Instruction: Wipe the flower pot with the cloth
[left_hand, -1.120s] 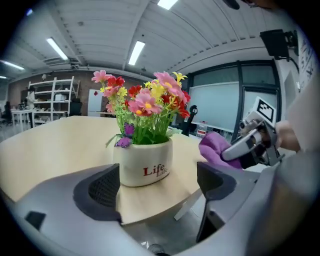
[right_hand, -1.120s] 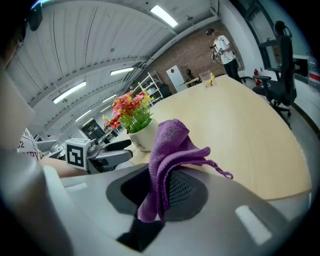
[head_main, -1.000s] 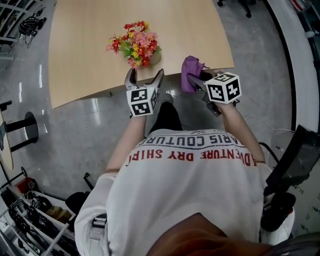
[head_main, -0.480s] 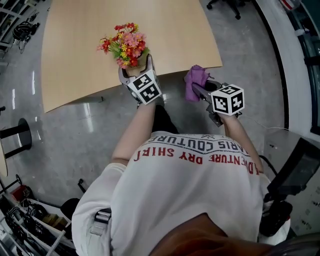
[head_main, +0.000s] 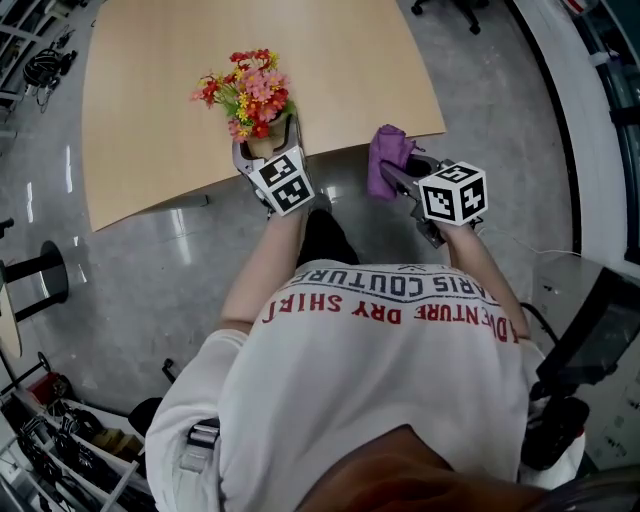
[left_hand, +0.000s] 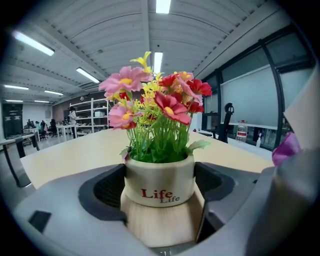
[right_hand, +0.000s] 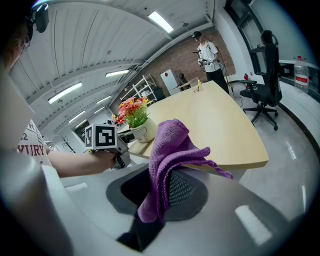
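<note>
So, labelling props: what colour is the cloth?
Purple; the cloth shows best in the right gripper view.

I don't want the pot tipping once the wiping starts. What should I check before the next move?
1. Flower pot upright on the table, near its front edge: ok.
2. Left gripper around the flower pot: ok. Its jaws have just been closing and meet both sides of it.
3. Right gripper shut on the purple cloth: ok.
4. Cloth touching the pot: not ok, they are apart.
5. Pot gripped firmly enough to resist wiping: cannot tell.
</note>
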